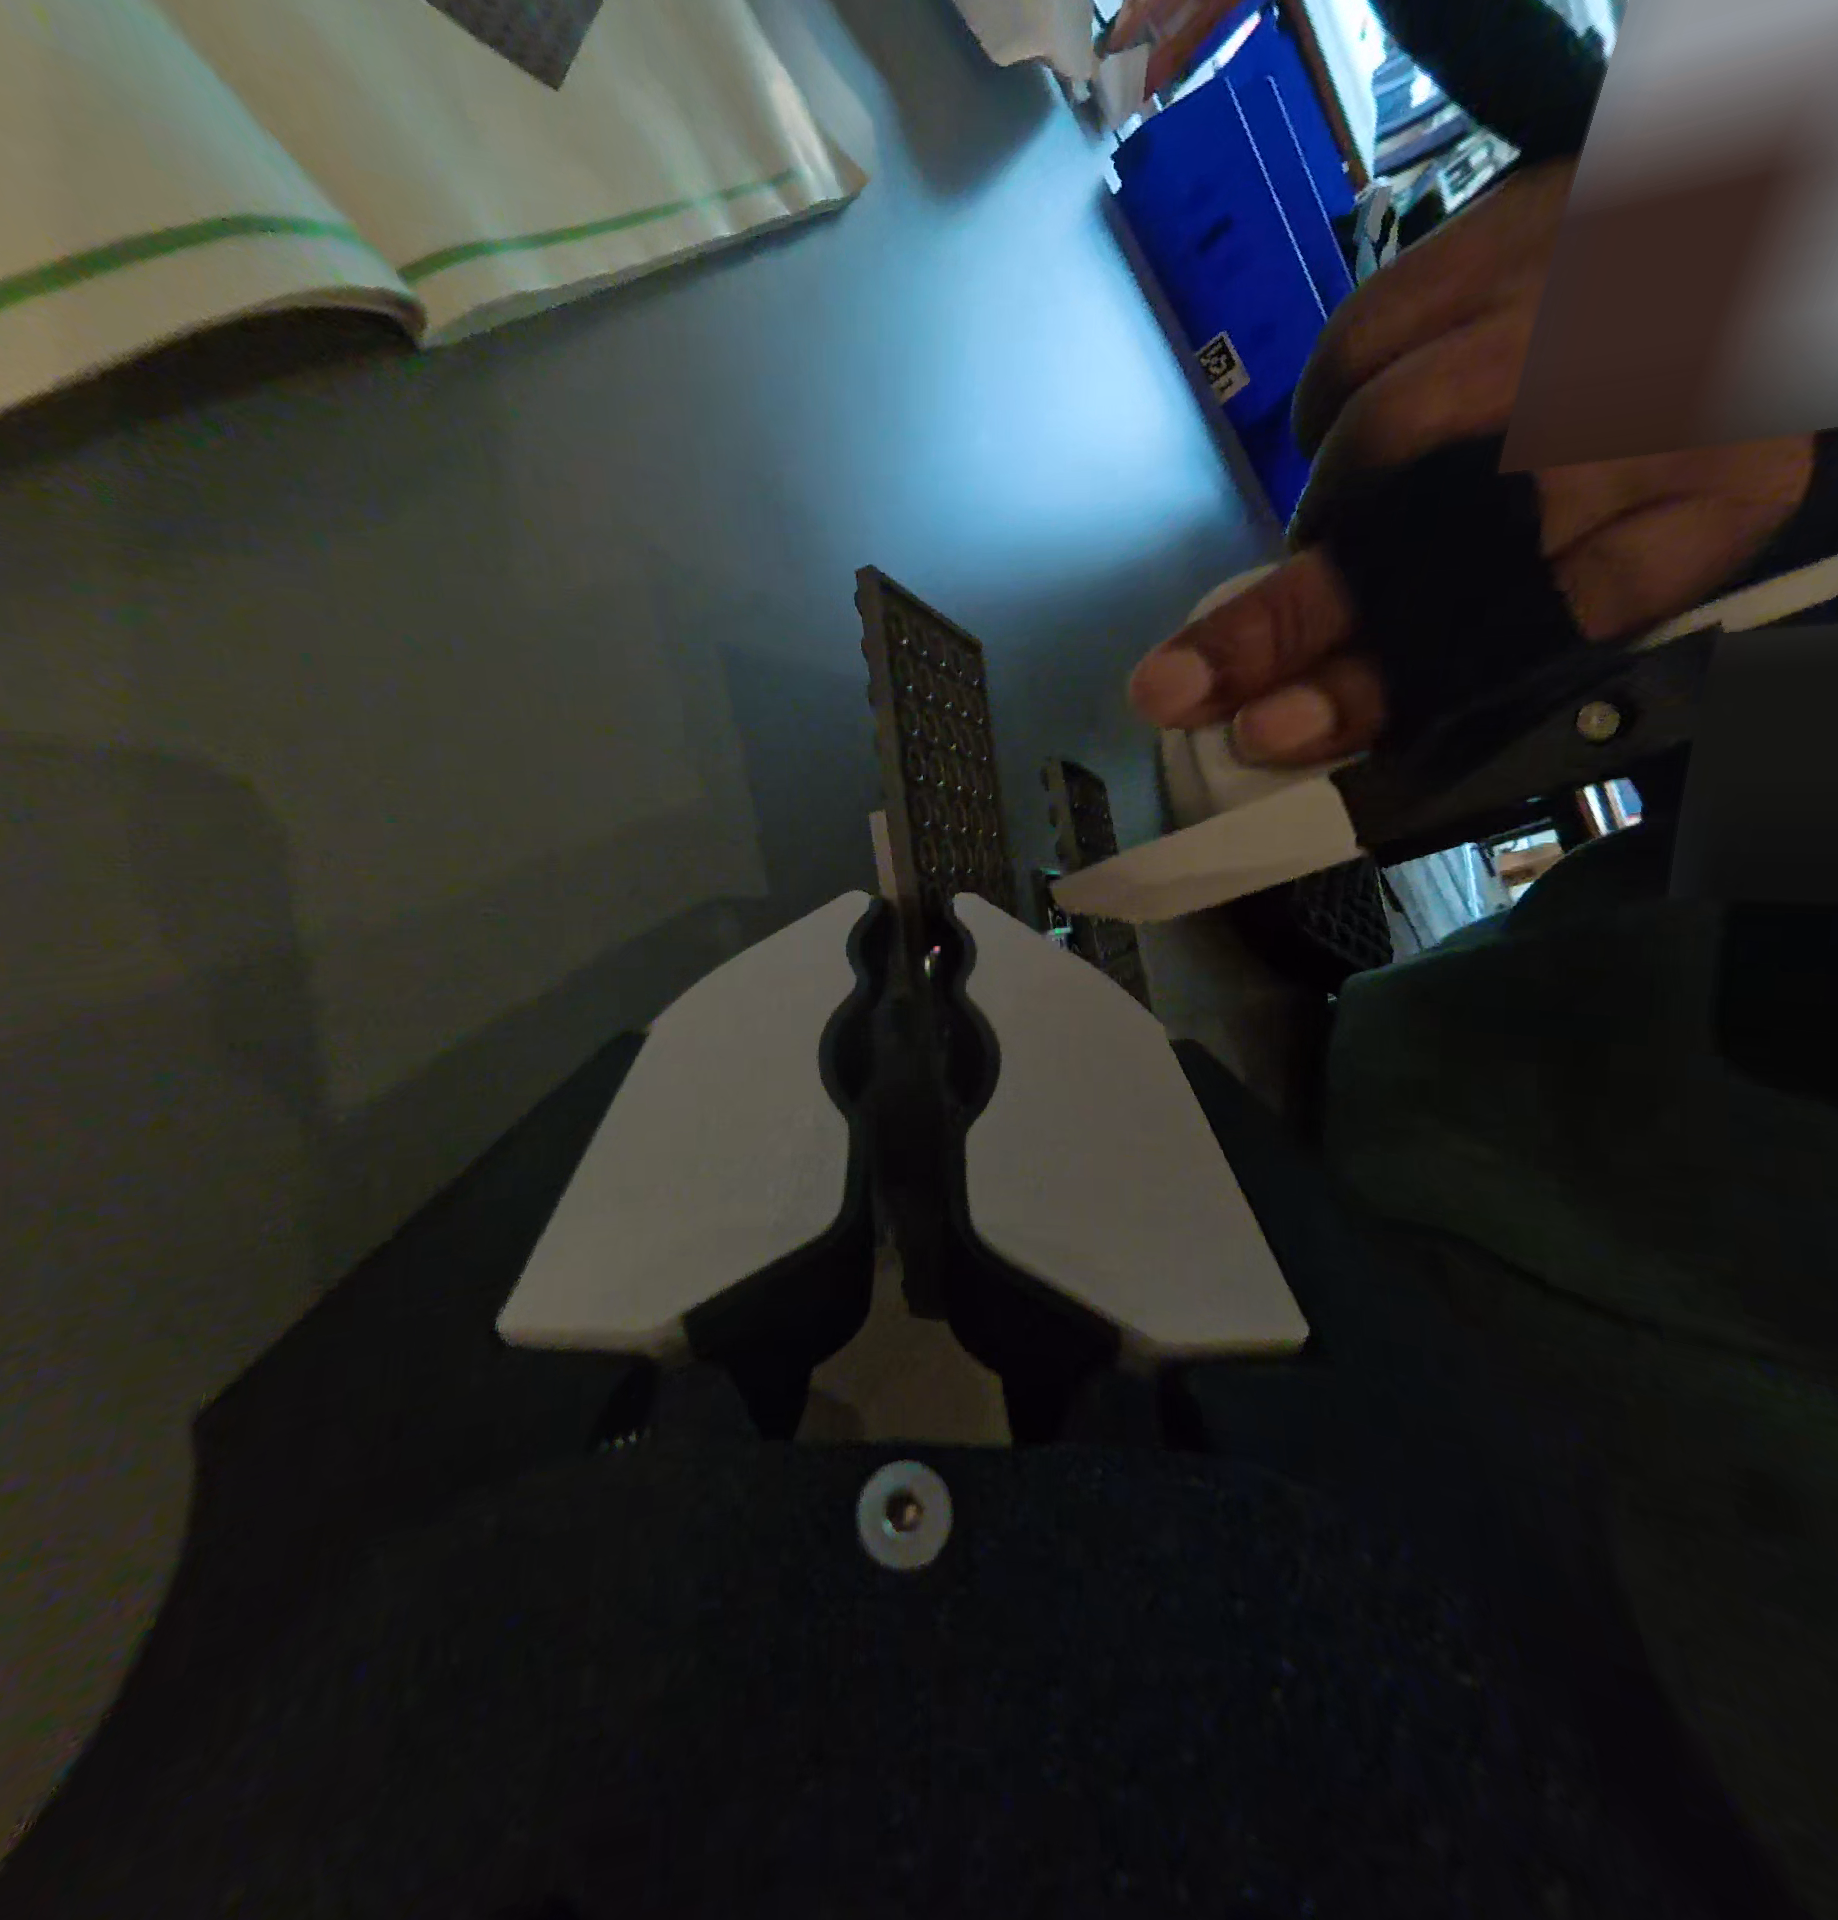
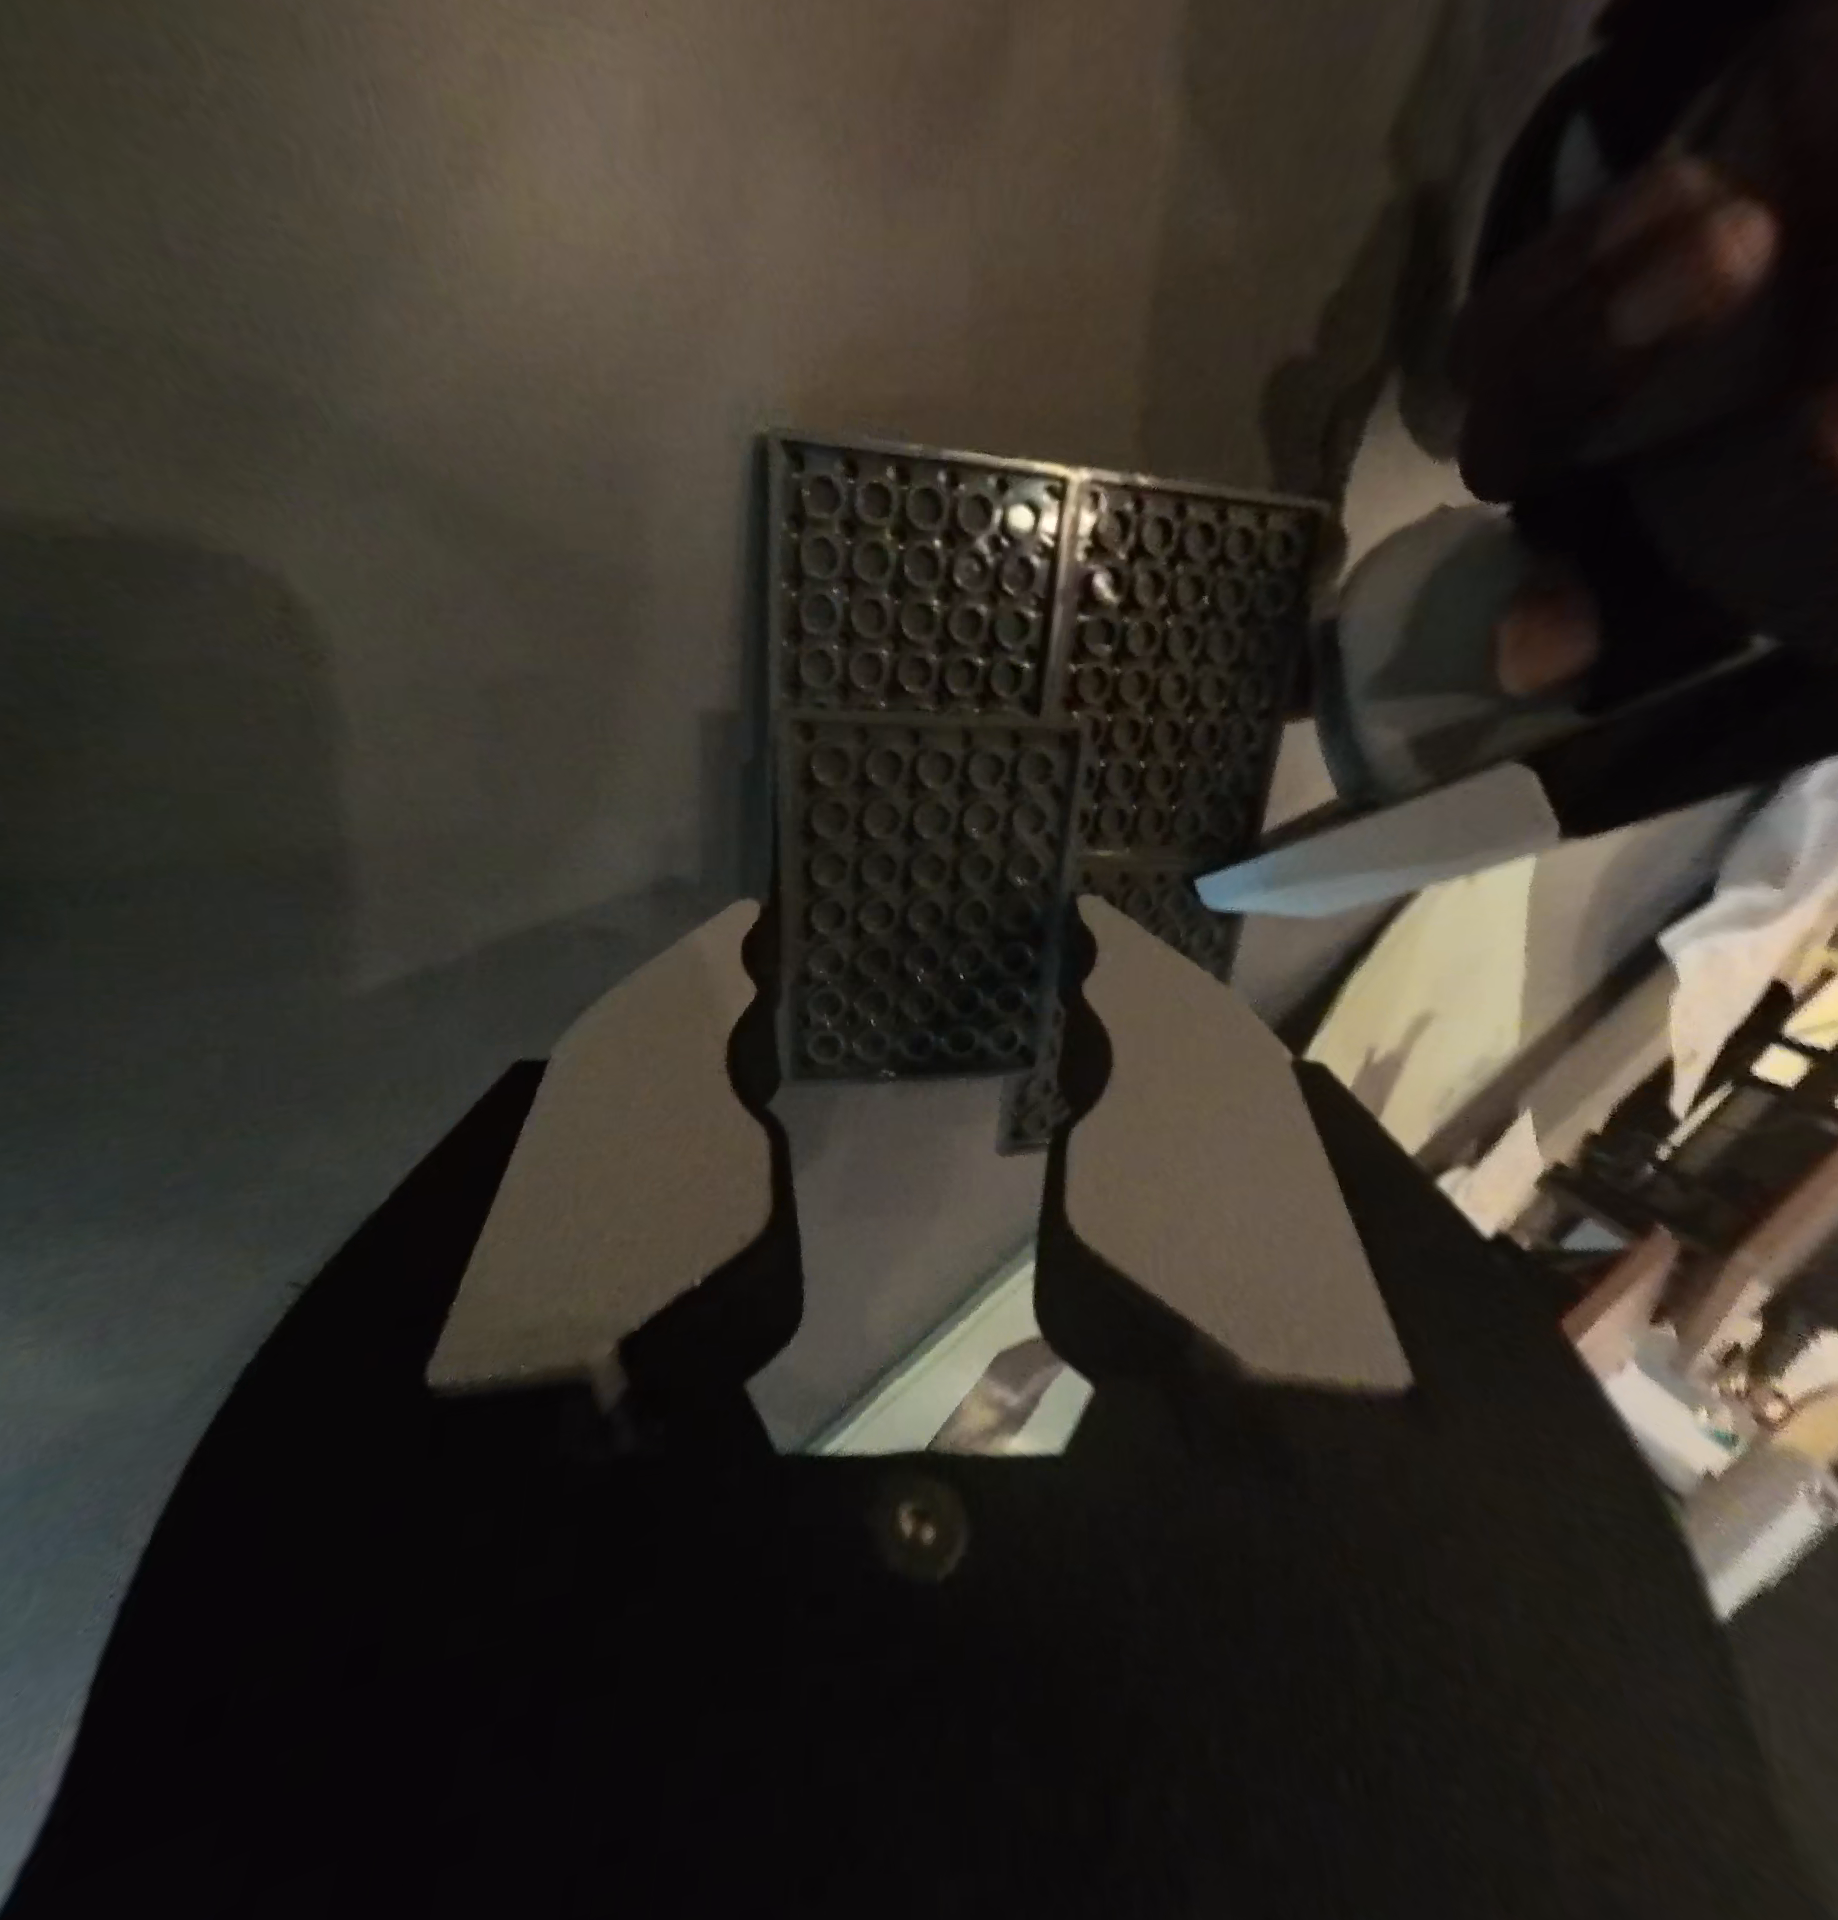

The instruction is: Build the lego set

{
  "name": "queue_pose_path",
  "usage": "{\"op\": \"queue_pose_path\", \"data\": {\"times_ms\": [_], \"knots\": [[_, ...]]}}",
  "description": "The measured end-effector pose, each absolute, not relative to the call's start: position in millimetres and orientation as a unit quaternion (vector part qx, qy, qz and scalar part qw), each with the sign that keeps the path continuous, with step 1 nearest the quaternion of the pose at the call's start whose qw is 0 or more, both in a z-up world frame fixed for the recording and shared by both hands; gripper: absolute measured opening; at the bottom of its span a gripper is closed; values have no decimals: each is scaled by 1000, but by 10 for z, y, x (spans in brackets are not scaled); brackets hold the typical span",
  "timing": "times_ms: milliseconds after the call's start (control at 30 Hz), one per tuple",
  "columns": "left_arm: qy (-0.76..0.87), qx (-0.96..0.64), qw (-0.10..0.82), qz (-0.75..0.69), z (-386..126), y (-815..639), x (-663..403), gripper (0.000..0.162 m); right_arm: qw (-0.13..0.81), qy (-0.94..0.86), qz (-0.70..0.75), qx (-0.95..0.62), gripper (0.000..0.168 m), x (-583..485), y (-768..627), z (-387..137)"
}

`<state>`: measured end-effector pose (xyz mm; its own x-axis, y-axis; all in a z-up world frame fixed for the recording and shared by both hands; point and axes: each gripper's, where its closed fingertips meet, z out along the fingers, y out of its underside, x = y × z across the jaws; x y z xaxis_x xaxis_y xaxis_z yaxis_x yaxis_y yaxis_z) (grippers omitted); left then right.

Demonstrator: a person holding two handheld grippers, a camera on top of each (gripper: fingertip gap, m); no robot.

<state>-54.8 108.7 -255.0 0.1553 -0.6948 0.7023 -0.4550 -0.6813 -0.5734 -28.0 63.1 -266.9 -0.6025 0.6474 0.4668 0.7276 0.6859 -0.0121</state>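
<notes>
The grey table (image 1: 479, 675) fills most of both views. An open booklet (image 1: 271, 208) with green lines lies at its far edge and a blue bin (image 1: 1237, 260) stands beyond it, both well apart from the work.

The task's thing, the dark plate assembly (image 2: 925, 644), is between your 2 tools rather than lying flat. In the right wrist view it turns its ringed underside to that camera, and at least 3 plates show, butted edge to edge. That pose probably lets you check the seams from below and press against them.

Your left gripper (image 1: 920, 925) is clamped narrow on the assembly, 1 pad on each face, so in its own camera the plate appears edge-on, rising straight out of the jaws. I judge this to be the anchoring hold: it keeps the plates from swinging while the other tool works.

Your right gripper (image 2: 917, 914) stands at medium width, its fingers straddling the lower plate's 2 side edges. I cannot tell whether the pads press those edges or only frame them. Your hand (image 1: 1434, 582) brings it in from the side, and 1 white finger reaches toward a second, smaller plate face seen in the left wrist view.

Smallest, a narrow studded strip (image 2: 1029, 1107) sits just beside the right gripper's right finger. Whether it is attached to the assembly is unclear.
</notes>
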Motion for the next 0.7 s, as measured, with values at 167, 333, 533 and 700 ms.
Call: {"op": "queue_pose_path", "data": {"times_ms": [167,333,533,700], "knots": [[374,-757,112,-523,-2588,1093,-570,9,196,-905,-100,-365,52,-364,603,-2703],[368,-757,112,-528,-2599,1089,-568,9,203,-891,-101,-393,64,-357,664,-2627],[355,-757,117,-536,-2607,1103,-578,9,276,-770,28,-575,68,-102,655,-2331],[345,-750,137,-548,-2554,1113,-575,9,251,-487,286,-787,64,128,409,-2500]]}}
